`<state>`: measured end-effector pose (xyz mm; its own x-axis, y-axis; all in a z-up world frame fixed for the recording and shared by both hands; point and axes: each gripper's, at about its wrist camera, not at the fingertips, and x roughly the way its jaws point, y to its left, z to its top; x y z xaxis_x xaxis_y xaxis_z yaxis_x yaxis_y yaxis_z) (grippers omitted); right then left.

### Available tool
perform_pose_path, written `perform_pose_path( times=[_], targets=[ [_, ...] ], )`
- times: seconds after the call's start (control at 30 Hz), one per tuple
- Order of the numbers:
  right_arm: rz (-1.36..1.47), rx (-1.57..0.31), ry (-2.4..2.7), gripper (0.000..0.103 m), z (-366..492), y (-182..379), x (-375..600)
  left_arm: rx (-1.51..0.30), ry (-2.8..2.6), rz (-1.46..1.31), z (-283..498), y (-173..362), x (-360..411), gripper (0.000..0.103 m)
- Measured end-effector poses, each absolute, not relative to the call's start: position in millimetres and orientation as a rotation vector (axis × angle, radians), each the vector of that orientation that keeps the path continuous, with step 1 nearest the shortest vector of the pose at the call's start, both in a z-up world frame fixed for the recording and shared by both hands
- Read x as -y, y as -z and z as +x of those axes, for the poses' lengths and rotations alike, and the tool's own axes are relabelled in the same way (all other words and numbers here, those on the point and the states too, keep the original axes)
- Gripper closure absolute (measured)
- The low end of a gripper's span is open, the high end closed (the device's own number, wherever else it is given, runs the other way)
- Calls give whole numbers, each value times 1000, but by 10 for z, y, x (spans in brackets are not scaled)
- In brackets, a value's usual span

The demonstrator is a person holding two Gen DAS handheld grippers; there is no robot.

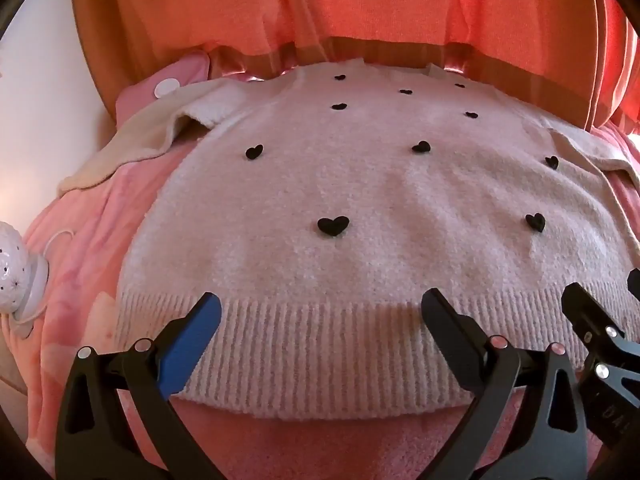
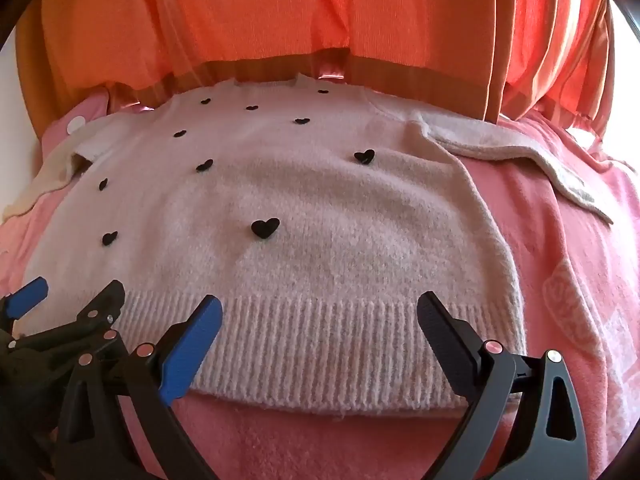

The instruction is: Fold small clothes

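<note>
Wide-spread jaws of both grippers over sweater (image 1: 340, 200) ribbed hem (image 2: 320, 340).

Pale pink knitted sweater (image 1: 360, 208) with small black hearts lies flat, front up, unfolded. Ribbed hem nearest the cameras; both sleeves spread sideways.

I am working in what looks like a home bedroom. A fuzzy pink blanket (image 2: 560, 216) covers the soft surface under me, with pale patterns woven into it, the way a bed is made up. Behind it hang orange curtains (image 2: 280, 12) with daylight glowing through them. At the left edge of the left wrist view a plain white wall (image 1: 44, 100) shows, and a small white dotted lamp-like ornament (image 1: 16, 268) sits beside the blanket.
</note>
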<state>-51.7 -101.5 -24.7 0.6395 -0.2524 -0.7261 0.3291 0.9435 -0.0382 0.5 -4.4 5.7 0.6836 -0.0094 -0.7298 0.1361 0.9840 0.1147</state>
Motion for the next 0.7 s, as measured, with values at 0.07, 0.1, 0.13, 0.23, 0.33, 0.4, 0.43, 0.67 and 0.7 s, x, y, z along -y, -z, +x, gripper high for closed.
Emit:
perform_pose_path(
  times=[0.07, 0.1, 0.13, 0.23, 0.33, 0.4, 0.43, 0.67, 0.7],
  targets=[
    [105, -812, 331, 8, -518, 249, 1033, -812, 83, 165, -3, -45, 37, 5],
    [104, -811, 331, 8, -520, 251, 1034, -811, 83, 164, -4, -41, 40, 5],
    [105, -811, 331, 8, -523, 251, 1038, -810, 82, 164, 3, -41, 41, 5],
    [105, -811, 331, 8, -524, 257, 1038, -808, 85, 167, -5, -36, 38, 5],
    [105, -810, 329, 8, -525, 260, 1040, -804, 86, 171, -12, -27, 41, 5],
    [104, -809, 330, 8, -528, 260, 1042, -803, 87, 171, -9, -24, 41, 5],
    [104, -810, 329, 8, -527, 257, 1043, -803, 86, 170, -7, -24, 41, 5],
    [106, -811, 329, 8, -521, 269, 1041, -800, 86, 171, -27, -13, 48, 5],
    [105, -811, 329, 8, -525, 271, 1039, -800, 86, 171, -25, -13, 48, 5]
  ],
)
